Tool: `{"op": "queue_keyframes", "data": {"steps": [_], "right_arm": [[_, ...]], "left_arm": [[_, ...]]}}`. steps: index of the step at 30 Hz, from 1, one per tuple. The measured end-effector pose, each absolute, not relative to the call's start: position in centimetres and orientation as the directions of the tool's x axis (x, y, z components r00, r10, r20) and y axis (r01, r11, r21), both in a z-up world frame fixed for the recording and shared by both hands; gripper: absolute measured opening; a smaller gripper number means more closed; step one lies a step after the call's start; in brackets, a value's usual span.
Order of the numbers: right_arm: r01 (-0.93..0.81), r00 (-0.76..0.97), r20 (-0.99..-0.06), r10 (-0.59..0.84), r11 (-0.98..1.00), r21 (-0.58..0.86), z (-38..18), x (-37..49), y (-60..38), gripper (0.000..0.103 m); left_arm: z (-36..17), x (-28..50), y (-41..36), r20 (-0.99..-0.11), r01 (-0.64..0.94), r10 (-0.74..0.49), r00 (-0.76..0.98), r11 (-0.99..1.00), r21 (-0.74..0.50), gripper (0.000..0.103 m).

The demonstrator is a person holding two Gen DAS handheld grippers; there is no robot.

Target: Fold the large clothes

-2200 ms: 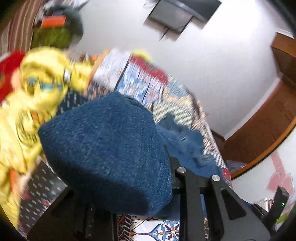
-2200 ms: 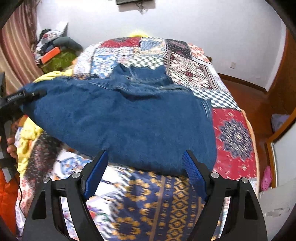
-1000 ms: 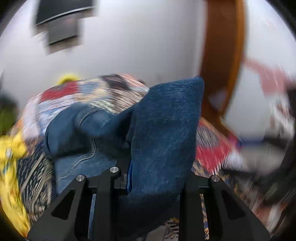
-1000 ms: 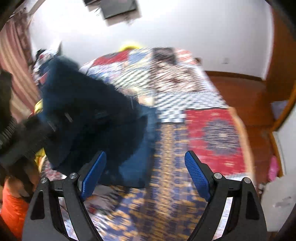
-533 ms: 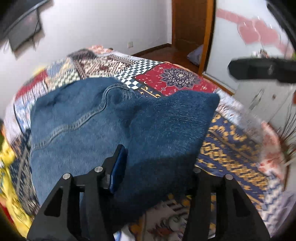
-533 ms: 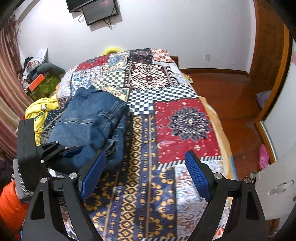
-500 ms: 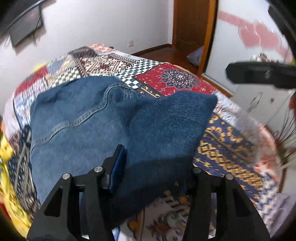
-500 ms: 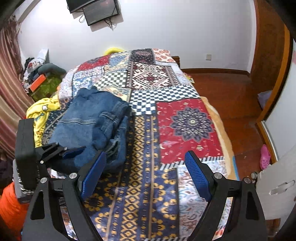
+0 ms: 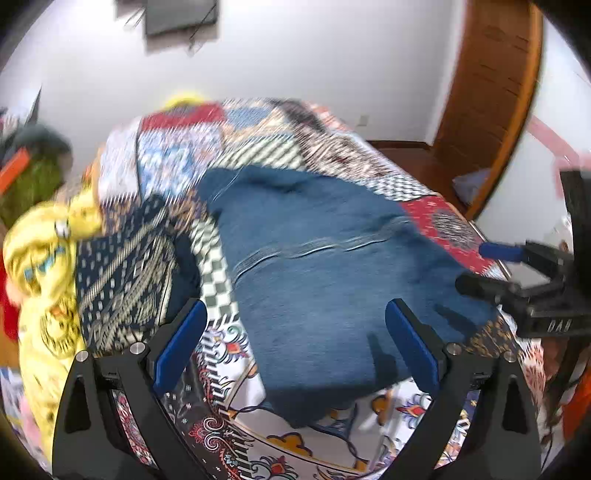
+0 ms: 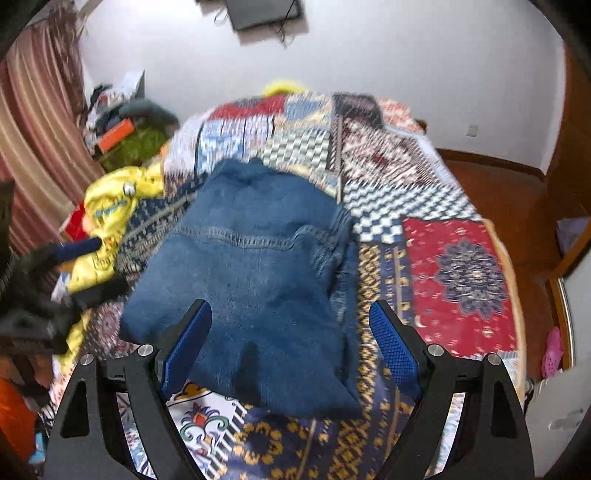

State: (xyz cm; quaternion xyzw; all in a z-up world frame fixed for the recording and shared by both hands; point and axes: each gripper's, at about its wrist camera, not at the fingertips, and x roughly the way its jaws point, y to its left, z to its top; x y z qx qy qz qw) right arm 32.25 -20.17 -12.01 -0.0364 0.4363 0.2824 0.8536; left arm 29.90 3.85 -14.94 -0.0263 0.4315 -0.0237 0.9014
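L gripper (image 9: 295, 343): jaws wide apart, holding nothing, just above near edge of folded jeans (image 9: 325, 280). R gripper (image 10: 291, 339): jaws likewise apart, empty, over same edge. Jeans lie folded on patchwork bedspread (image 10: 461, 269), near-left part. Yellow garment (image 10: 110, 206) beside jeans, left. TV (image 10: 264, 11) on far wall.

Motion blur plus cropped edges, both wrist views.
Bed's (image 9: 258, 147) far end smeared; yellow garment (image 9: 40, 266) blurred and cut by left edge; jeans' (image 10: 251, 280) near edge partly hidden behind right tongs (image 10: 291, 339); left tongs (image 10: 55, 280) blurred.
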Motion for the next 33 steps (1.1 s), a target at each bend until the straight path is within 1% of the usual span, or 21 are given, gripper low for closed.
{"op": "queue_keyframes", "data": {"steps": [2, 5, 8, 11, 13, 15, 17, 19, 22, 24, 26, 28, 33], "right_arm": [[-0.52, 0.415, -0.794, 0.443, 0.832, 0.193, -13.5, 33.5, -19.3, 0.085], [-0.481, 0.361, -0.83, 0.424, 0.848, 0.224, -15.3, 35.8, -19.6, 0.085], [-0.384, 0.335, -0.858, 0.389, 0.888, 0.252, -16.8, 38.0, -21.8, 0.085], [-0.302, 0.26, -0.847, 0.463, 0.873, 0.384, -18.1, 38.5, -25.0, 0.085], [-0.256, 0.244, -0.84, 0.485, 0.868, 0.426, -18.5, 37.8, -27.0, 0.085], [-0.256, 0.258, -0.845, 0.469, 0.876, 0.408, -18.1, 36.5, -27.8, 0.085], [-0.284, 0.281, -0.849, 0.448, 0.884, 0.372, -17.3, 35.1, -28.0, 0.085], [-0.311, 0.308, -0.85, 0.429, 0.889, 0.336, -16.8, 33.9, -28.0, 0.085], [-0.292, 0.323, -0.856, 0.404, 0.903, 0.316, -17.1, 32.6, -28.9, 0.085], [-0.264, 0.316, -0.859, 0.404, 0.906, 0.329, -17.5, 32.6, -29.7, 0.085], [-0.266, 0.299, -0.875, 0.381, 0.914, 0.307, -17.5, 32.5, -30.2, 0.085], [-0.277, 0.307, -0.879, 0.364, 0.918, 0.283, -17.0, 32.4, -30.6, 0.085], [-0.298, 0.365, -0.853, 0.374, 0.915, 0.273, -14.2, 32.0, -31.5, 0.085]], "left_arm": [[-16.7, 30.7, 4.6, -0.805, -0.021, -0.051, 0.591, 0.997, -0.078, 0.098], [-19.0, 30.8, 5.0, -0.835, -0.061, 0.009, 0.55, 0.998, -0.03, 0.098], [-19.8, 29.7, 5.7, -0.825, -0.066, -0.022, 0.564, 0.995, -0.071, 0.098], [-19.4, 28.9, 6.5, -0.816, -0.068, -0.054, 0.575, 0.991, -0.113, 0.098], [-19.1, 28.2, 6.7, -0.813, -0.075, -0.058, 0.58, 0.989, -0.124, 0.098], [-18.8, 27.5, 6.7, -0.81, -0.072, -0.054, 0.583, 0.99, -0.119, 0.098], [-18.5, 27.0, 6.6, -0.808, -0.08, -0.022, 0.589, 0.993, -0.085, 0.098], [-18.5, 26.5, 6.6, -0.808, -0.082, -0.017, 0.589, 0.993, -0.081, 0.098], [-18.6, 25.4, 6.6, -0.813, -0.089, -0.012, 0.581, 0.993, -0.078, 0.098], [-18.8, 24.5, 6.2, -0.819, -0.083, 0.033, 0.573, 0.996, -0.018, 0.098], [-18.9, 23.7, 5.9, -0.821, -0.086, 0.102, 0.561, 0.994, 0.065, 0.098], [-18.6, 23.1, 6.0, -0.809, -0.092, 0.138, 0.571, 0.99, 0.104, 0.098], [-16.0, 22.9, 6.9, -0.768, -0.109, 0.139, 0.625, 0.99, 0.091, 0.098]]}}
